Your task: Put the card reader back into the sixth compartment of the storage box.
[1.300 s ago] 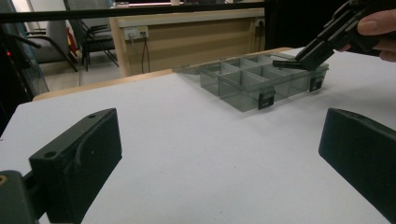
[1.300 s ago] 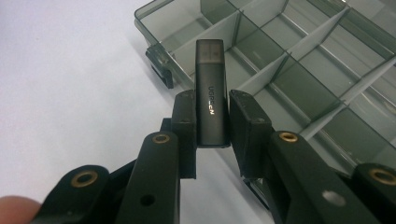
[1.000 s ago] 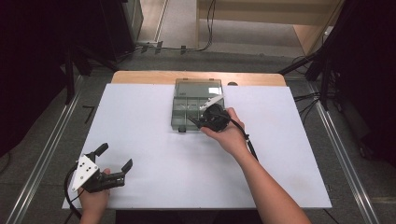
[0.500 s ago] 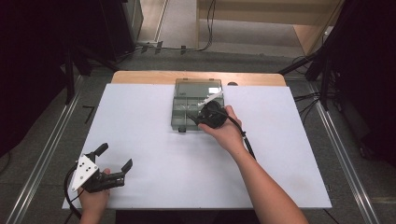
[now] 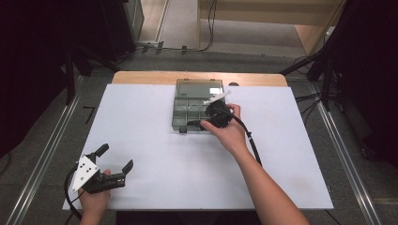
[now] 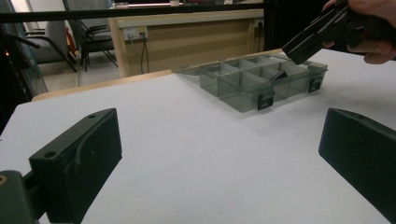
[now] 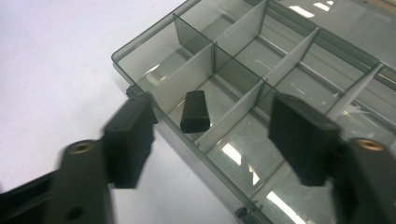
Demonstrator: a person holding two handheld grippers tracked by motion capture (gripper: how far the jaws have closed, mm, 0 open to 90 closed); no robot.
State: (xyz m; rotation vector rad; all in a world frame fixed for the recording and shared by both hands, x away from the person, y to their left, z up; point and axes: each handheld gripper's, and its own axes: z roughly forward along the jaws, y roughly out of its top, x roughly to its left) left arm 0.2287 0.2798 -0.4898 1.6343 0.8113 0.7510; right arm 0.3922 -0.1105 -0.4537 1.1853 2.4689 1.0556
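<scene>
Compared with a second ago we've only nudged the right gripper (image 5: pixel 196 123) a touch lower and nearer over the front edge of the clear compartment box (image 5: pixel 184 108); the left gripper (image 5: pixel 115 158) hasn't budged, parked at the near left corner of the white table (image 5: pixel 141 140).

Right gripper's jaws are spread apart and empty, hanging over the box's front row; a small black piece (image 7: pixel 195 111) lies loose in a front compartment, leaning against the front wall, between the jaws but touching neither.

Left gripper's jaws are wide apart too, holding nothing; from its own view the box (image 6: pixel 261 79) sits well off.

Loads of bare table left of and in front of the box; the box itself sits near the far edge.
</scene>
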